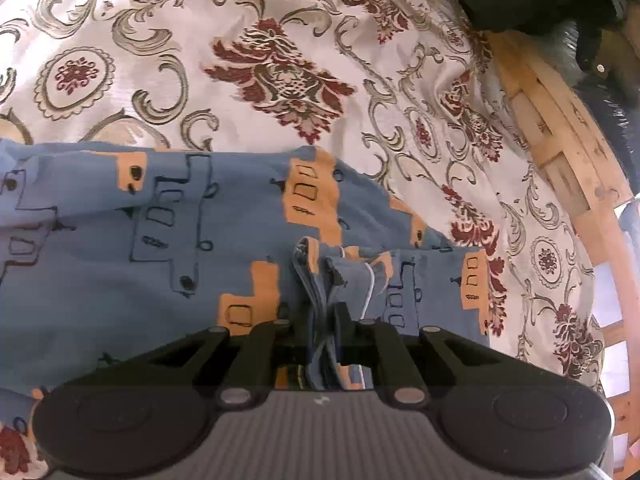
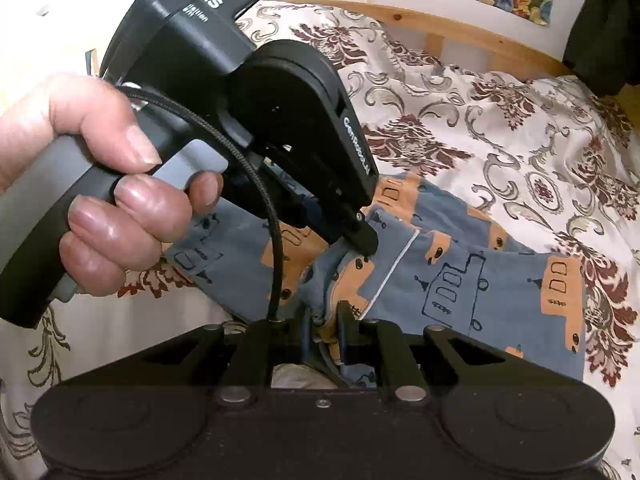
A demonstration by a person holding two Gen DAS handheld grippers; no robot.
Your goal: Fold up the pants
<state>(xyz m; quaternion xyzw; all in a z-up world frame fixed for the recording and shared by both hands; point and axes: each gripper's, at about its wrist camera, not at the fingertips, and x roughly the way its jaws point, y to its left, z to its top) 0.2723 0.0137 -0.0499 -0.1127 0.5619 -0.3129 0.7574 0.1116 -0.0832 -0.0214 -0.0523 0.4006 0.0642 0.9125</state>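
The pants (image 1: pixel 132 236), blue with orange blocks and drawn trains, lie on a bed under a patterned bedspread (image 1: pixel 248 60), with the wooden bed frame (image 1: pixel 560 148) along the right and far edges. Both grippers have hold of the cloth, so the step in hand looks like the fold itself: edges are gripped and ready to be carried across.

In the left wrist view the left gripper (image 1: pixel 324 320) has its fingers pressed onto a bunched stack of fabric layers, an edge with white piping running through it. The rest of the garment spreads flat to the left and far side.

In the right wrist view the right gripper (image 2: pixel 324 320) pinches a gathered fold of the same cloth near the white-piped seam. Just beyond it the left gripper, held in a hand (image 2: pixel 100 184), bites the fabric close by, so the two grips sit near each other on one bunched part.

The next move probably calls for lifting both grips together, keeping the cloth taut between them, and laying the held edge over the flat part so the edges line up. Because the layers are bunched, they may land creased and want smoothing.
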